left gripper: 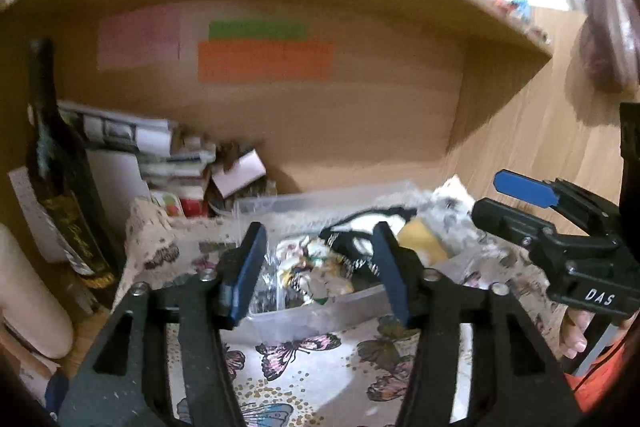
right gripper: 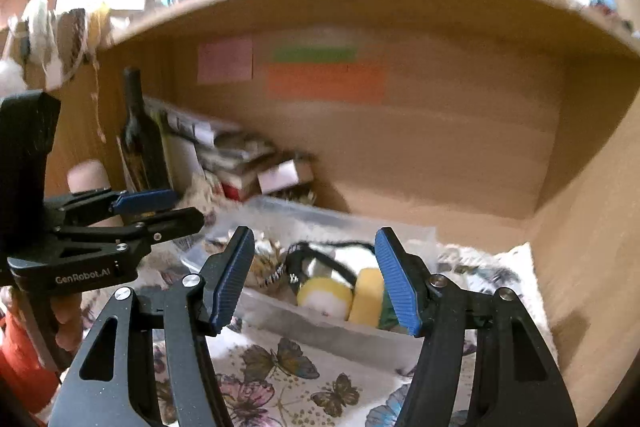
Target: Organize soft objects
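Observation:
A clear plastic bin (left gripper: pixel 316 315) sits on a butterfly-print cloth (left gripper: pixel 304 367) under a wooden shelf. It holds soft things: a patterned cloth bundle (left gripper: pixel 308 263), a black and white strap (left gripper: pixel 360 227), yellow sponges (right gripper: pixel 344 297) and a grey fluffy piece (left gripper: pixel 448 203). My left gripper (left gripper: pixel 320 267) is open and empty just in front of the bin. My right gripper (right gripper: pixel 316 279) is open and empty over the bin's near wall (right gripper: pixel 320 327). Each gripper shows in the other's view, the right gripper (left gripper: pixel 516 199) at the right, the left gripper (right gripper: pixel 160 211) at the left.
A dark wine bottle (left gripper: pixel 60 179) stands at the left beside a stack of papers and boxes (left gripper: pixel 176 163). A pale cylinder (left gripper: pixel 28 299) is at the far left. Coloured sticky notes (left gripper: pixel 264 55) are on the wooden back panel. A shelf board hangs overhead.

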Motion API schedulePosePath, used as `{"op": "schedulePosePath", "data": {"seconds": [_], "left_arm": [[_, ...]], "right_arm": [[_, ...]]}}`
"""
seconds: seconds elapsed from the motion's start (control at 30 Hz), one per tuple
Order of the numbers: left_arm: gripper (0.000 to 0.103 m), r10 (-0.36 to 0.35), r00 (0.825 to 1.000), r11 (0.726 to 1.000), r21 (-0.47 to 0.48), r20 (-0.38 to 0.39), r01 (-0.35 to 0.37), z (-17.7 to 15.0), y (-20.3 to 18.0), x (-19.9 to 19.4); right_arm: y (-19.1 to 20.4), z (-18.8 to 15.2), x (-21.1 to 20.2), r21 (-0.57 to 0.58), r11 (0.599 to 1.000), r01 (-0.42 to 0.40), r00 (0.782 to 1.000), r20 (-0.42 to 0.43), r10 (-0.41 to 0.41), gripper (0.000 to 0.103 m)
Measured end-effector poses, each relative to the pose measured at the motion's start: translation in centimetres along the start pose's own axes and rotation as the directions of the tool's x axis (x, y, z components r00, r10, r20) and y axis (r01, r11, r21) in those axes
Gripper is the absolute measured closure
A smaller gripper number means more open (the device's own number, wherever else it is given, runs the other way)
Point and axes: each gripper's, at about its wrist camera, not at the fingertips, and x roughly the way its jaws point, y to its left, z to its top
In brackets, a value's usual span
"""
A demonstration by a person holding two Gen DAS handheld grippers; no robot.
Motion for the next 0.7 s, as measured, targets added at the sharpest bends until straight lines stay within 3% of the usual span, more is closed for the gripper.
{"op": "schedulePosePath", "data": {"seconds": [0.27, 0.4, 0.5, 0.63, 0.7], "left_arm": [[0.028, 0.013, 0.99, 1.0, 0.015, 0.139, -0.015, 1.1, -1.3, -4.8], [0.021, 0.012, 0.985, 1.0, 0.015, 0.174, -0.015, 1.2, -1.6, -6.6], [0.015, 0.02, 0.98, 1.0, 0.018, 0.2, -0.024, 0.9, -2.0, -7.6], [0.008, 0.028, 0.973, 0.999, 0.033, 0.229, -0.036, 0.4, -2.6, -8.8], [0.006, 0.035, 0.97, 0.998, 0.039, 0.242, -0.046, 0.2, -2.9, -9.2]], "right_arm": [[0.6, 0.9, -4.7, 0.013, 1.0, 0.014, 0.994, 0.112, -0.016, 0.035], [0.8, 0.8, -6.3, 0.025, 0.999, 0.023, 0.989, 0.145, -0.027, 0.018], [0.8, 0.7, -7.2, 0.037, 0.999, 0.023, 0.987, 0.158, -0.029, 0.015], [0.6, 0.4, -8.0, 0.061, 0.998, 0.019, 0.984, 0.177, -0.03, 0.0], [0.6, 0.3, -8.4, 0.063, 0.998, 0.025, 0.982, 0.185, -0.036, 0.0]]}}
